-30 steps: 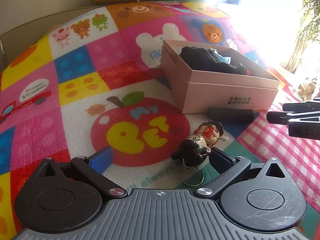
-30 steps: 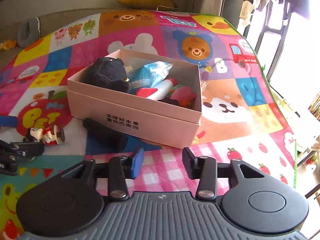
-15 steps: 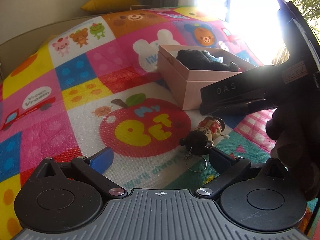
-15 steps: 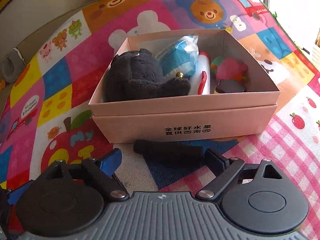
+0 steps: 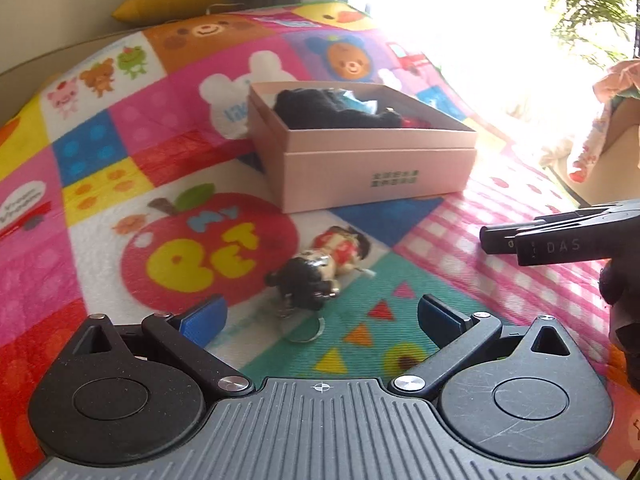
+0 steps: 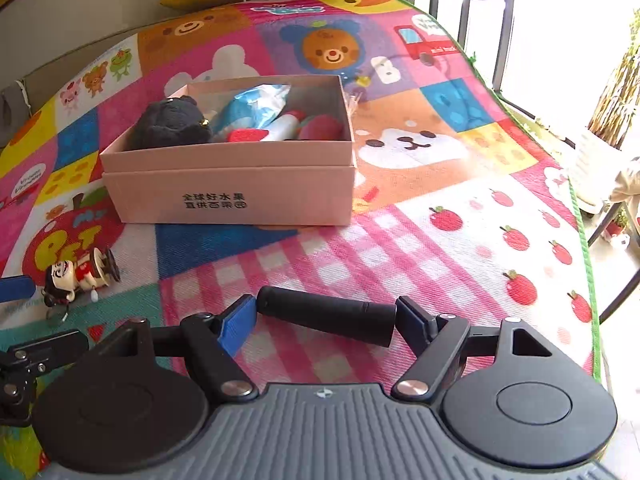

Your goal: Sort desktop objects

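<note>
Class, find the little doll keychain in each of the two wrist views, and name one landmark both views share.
Left wrist: doll lies centre, just beyond the fingers, on the mat.
Right wrist: doll lies at the far left edge, below the apple print.
Shared landmark: pink box, behind the doll in both.

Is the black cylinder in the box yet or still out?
Out. The black cylinder lies crosswise between the right gripper fingers, lengthwise end to end, well short of the pink box.

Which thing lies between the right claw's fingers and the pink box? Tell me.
Nothing: beyond the black cylinder held between the right claw's fingers, only bare pink-checked mat stretches to the pink box, seen in the right wrist view.
</note>
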A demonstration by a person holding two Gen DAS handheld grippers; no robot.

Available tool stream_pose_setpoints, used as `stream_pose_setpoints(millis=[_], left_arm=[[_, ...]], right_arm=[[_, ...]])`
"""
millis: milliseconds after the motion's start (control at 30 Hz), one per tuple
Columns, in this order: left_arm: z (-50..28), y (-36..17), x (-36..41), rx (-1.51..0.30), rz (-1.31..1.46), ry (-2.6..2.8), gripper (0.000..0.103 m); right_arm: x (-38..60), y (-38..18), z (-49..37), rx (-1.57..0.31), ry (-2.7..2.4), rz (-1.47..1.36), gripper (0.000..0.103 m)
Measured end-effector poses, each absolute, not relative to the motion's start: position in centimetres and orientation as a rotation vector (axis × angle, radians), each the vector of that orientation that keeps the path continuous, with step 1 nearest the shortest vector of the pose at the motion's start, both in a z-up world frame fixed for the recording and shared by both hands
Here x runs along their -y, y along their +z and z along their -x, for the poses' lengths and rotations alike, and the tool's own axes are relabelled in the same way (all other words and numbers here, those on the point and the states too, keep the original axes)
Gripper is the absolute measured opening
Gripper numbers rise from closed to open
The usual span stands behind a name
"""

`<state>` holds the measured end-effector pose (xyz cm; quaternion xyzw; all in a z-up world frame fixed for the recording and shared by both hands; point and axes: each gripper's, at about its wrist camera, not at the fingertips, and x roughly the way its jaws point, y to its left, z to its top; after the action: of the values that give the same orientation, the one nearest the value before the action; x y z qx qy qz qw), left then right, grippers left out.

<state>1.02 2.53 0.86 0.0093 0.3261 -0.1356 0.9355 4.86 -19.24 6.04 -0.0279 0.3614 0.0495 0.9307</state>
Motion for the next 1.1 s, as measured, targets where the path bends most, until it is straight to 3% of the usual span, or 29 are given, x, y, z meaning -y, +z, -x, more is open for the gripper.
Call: stream_pose_setpoints(millis=[267, 600, 700, 900, 967, 1100], left_arm=[[-0.1, 1.1, 1.7, -0.678, -0.086, -0.401, 0.103], [-2.7, 1.5, 0.8, -0.637, -0.126, -0.188, 0.102], [-3.4, 1.1, 1.7, -0.644, -0.182, -0.202, 0.073], [-3.7, 0.9, 2.6, -0.626, -0.227, -0.225, 0.07], [-3.7, 0.8, 2.7, -0.629, -0.221, -0.237, 0.059], [-3.4, 1.1, 2.6, -0.631, -0.218, -0.239, 0.046]], right_arm=[[21.2, 5.6, -3.6, -0.688, 0.107, 0.035, 0.076], [21.3, 5.5, -3.4, -0.684, 0.13, 0.02, 0.076], [21.1, 5.4, -3.3, -0.682, 0.128, 0.037, 0.076], [20.1, 5.4, -2.7, -0.679, 0.114, 0.106, 0.078], [20.1, 5.5, -2.6, -0.68, 0.109, 0.107, 0.078], [20.1, 5.8, -2.4, -0.705, 0.116, 0.098, 0.076]])
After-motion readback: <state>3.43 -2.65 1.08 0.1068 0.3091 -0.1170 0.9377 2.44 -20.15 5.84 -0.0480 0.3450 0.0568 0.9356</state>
